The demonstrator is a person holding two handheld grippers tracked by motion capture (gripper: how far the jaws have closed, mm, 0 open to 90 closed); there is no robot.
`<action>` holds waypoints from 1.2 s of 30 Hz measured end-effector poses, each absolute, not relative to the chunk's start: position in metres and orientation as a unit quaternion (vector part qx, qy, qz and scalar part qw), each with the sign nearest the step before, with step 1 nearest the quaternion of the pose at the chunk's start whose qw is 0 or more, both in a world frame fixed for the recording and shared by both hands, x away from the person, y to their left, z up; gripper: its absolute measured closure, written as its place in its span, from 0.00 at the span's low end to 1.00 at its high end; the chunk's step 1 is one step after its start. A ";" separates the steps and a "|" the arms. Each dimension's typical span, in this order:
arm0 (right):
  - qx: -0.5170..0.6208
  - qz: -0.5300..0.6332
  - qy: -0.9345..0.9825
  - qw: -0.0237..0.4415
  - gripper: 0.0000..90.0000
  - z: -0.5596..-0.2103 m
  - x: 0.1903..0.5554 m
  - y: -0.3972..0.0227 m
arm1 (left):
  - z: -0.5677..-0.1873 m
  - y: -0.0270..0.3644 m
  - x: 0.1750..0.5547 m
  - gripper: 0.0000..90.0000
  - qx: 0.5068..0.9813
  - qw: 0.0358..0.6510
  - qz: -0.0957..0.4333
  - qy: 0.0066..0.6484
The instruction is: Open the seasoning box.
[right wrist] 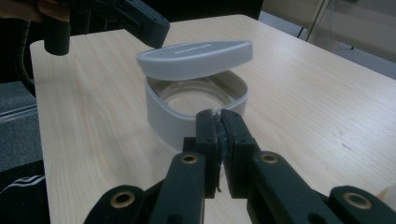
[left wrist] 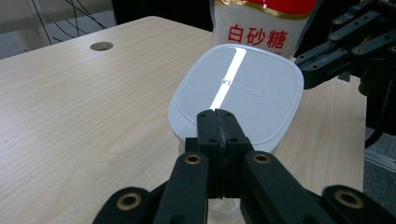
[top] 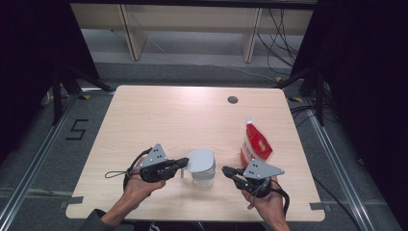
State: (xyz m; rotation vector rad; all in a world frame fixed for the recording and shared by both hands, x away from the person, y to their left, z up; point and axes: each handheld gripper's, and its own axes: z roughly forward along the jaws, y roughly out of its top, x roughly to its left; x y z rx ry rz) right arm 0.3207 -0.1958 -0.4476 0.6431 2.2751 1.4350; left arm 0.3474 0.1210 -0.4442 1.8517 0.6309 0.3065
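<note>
A clear container (top: 203, 177) with a white collar (right wrist: 163, 116) stands at the table's near middle. Its grey lid (top: 199, 159) is raised and tilted over the opening, with a gap showing beneath it in the right gripper view. My left gripper (top: 185, 162) is shut on the near edge of the lid (left wrist: 238, 88). My right gripper (top: 225, 170) comes in from the right, and its jaws are closed on the container's rim (right wrist: 217, 113). A red and white sugar bag (top: 255, 144) stands upright just behind the right gripper.
The light wooden table (top: 159, 115) has a round cable hole (top: 233, 99) at the far right. Dark curtains flank the table. Wooden furniture legs and cables are on the floor beyond its far edge.
</note>
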 end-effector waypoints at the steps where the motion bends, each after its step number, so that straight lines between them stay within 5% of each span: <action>1: 0.221 0.511 0.809 0.188 0.97 -0.447 0.323 -0.195 | -0.444 0.121 0.347 0.99 0.781 0.549 0.127 0.268; 18: 0.203 0.509 0.815 0.188 0.97 -0.444 0.334 -0.169 | -0.444 0.123 0.348 0.98 0.782 0.547 0.129 0.269; 29: 0.204 0.512 0.812 0.190 0.96 -0.438 0.334 -0.165 | -0.446 0.134 0.348 0.55 0.786 0.534 0.141 0.277; 36: 0.187 0.518 0.811 0.199 0.96 -0.435 0.337 -0.161 | -0.458 0.143 0.343 0.39 0.797 0.518 0.137 0.279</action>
